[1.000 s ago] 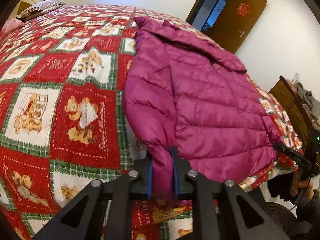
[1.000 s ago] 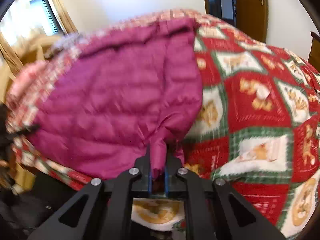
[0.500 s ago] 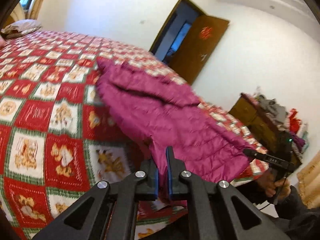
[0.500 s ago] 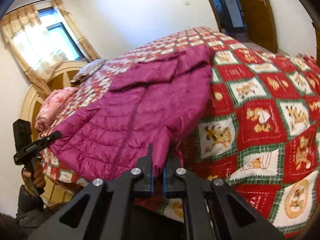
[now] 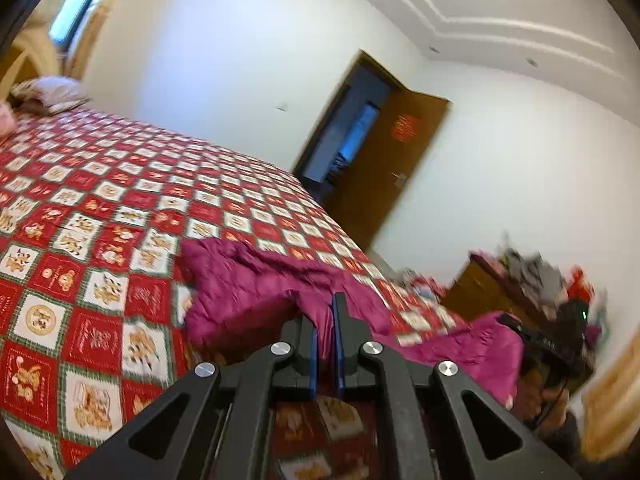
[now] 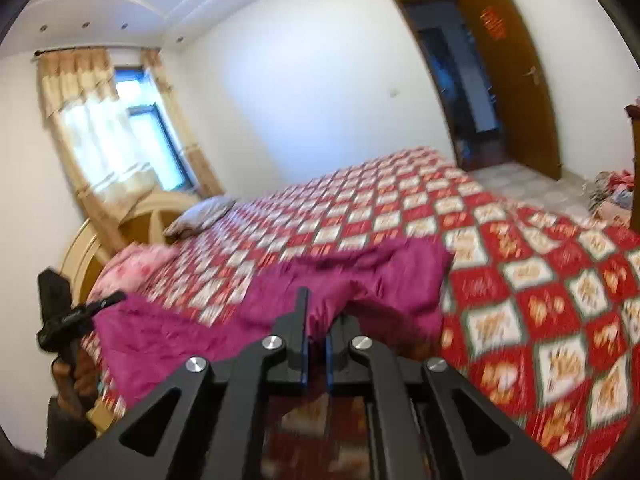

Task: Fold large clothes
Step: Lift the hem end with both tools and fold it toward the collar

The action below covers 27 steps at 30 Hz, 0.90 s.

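A magenta puffer jacket (image 5: 248, 292) lies on the bed's red patchwork quilt (image 5: 80, 216); it also shows in the right wrist view (image 6: 384, 280). My left gripper (image 5: 326, 320) is shut on one bottom corner of the jacket and holds it lifted. My right gripper (image 6: 314, 320) is shut on the other bottom corner, also lifted. The hem hangs between the two grippers, with the far collar end resting on the quilt. Each view shows the other gripper at its edge: the right one (image 5: 536, 336) and the left one (image 6: 80, 312).
The quilt (image 6: 540, 280) covers the whole bed. Pillows (image 5: 48, 94) lie at the headboard by a curtained window (image 6: 120, 136). A brown door (image 5: 392, 176) stands open beyond the bed. A wooden dresser (image 5: 492, 288) piled with clothes stands to the right.
Both grippers have risen and tilted up, lifting the jacket's bottom edge off the quilt. The jacket now looks bunched and shorter, with much more wall and ceiling in view.
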Tool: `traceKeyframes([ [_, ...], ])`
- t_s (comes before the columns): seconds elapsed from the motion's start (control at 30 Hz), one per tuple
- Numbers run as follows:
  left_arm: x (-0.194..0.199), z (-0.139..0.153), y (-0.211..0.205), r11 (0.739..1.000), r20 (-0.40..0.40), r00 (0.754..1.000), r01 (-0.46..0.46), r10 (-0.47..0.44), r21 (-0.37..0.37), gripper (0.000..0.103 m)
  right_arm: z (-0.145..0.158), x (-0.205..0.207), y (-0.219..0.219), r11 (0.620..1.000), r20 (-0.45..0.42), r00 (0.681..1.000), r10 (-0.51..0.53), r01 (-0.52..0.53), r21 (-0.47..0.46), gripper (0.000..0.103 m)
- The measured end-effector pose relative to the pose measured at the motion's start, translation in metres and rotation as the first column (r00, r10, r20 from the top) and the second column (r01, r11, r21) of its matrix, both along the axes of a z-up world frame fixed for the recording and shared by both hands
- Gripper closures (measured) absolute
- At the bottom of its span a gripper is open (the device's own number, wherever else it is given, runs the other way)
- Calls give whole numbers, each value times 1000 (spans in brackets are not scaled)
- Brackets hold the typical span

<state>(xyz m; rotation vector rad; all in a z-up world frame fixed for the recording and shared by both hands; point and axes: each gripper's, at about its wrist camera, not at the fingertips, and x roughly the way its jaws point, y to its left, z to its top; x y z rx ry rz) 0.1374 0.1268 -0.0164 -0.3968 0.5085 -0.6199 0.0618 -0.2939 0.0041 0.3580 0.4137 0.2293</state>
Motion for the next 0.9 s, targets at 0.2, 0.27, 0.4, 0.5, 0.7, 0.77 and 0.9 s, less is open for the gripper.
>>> traceKeyframes([
  [0.2,78,11,-4,983,-100,979,-169,176,75,97,22,83,-24,992,-1,994,-111,111,57,95],
  [0.27,111,4,-12,976,-129,970,-193,205,100,97,17,117,-30,988,-35,989,-144,145,46,95],
  [0.4,181,-12,-33,953,-164,948,-241,271,185,97,-8,194,-38,972,-104,967,-235,231,-46,95],
  [0.5,225,-32,-46,933,-203,929,-256,310,251,97,-33,236,-48,963,-157,950,-268,262,-62,95],
  [0.7,302,-92,-60,899,-330,859,-282,392,336,96,-94,309,-52,953,-262,916,-303,282,-115,94],
  [0.77,320,-114,-61,896,-381,829,-286,409,340,96,-116,326,-52,946,-298,898,-323,295,-134,91],
  [0.9,340,-149,-65,904,-440,807,-254,394,344,95,-146,340,-53,933,-320,877,-358,322,-161,83],
])
